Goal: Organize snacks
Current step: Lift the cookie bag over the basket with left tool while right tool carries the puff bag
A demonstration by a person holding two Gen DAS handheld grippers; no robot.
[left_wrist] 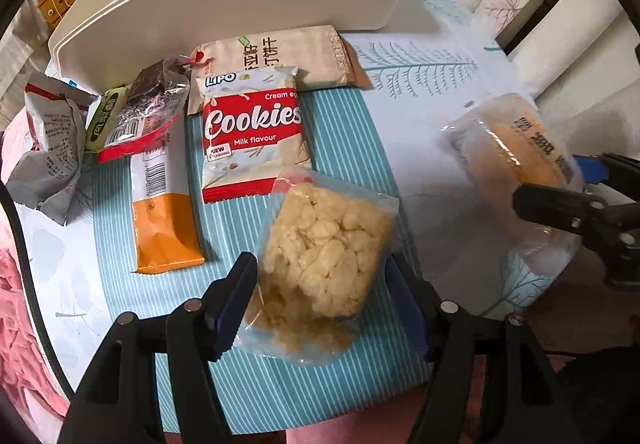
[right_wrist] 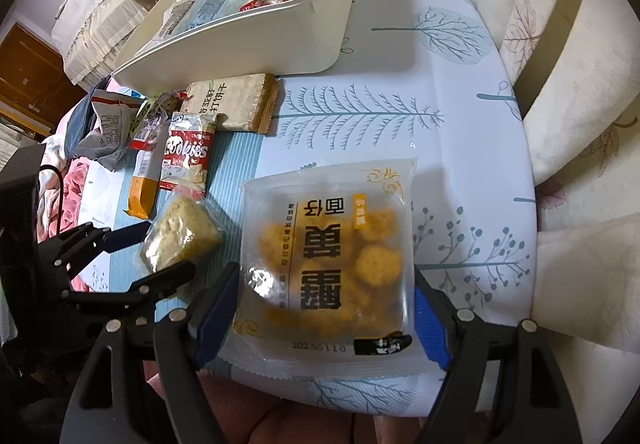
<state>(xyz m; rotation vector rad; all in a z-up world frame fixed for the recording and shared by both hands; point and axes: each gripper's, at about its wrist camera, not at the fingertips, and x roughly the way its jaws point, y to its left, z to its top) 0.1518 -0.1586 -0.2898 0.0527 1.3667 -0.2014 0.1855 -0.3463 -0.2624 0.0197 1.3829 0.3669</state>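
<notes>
Left gripper [left_wrist: 320,292] open astride clear puffed-snack bag [left_wrist: 324,256] lying on striped mat, pads not pressing. Right gripper [right_wrist: 324,308] clamped across frosted biscuit bag [right_wrist: 332,264], near table's front edge. Advise carrying to white bin [right_wrist: 256,24] at far edge, releasing flat inside.

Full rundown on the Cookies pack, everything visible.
The Cookies pack is a small red-and-white glossy wrapper printed "Lipo", "Cream", "Cookies", "Milk flavour", sealed by the look of it. It lies flat, face up, on the striped mat. Its top overlaps the beige cracker pack; the clear puffed-snack bag overlaps its lower corner. No gripper touches it.
</notes>
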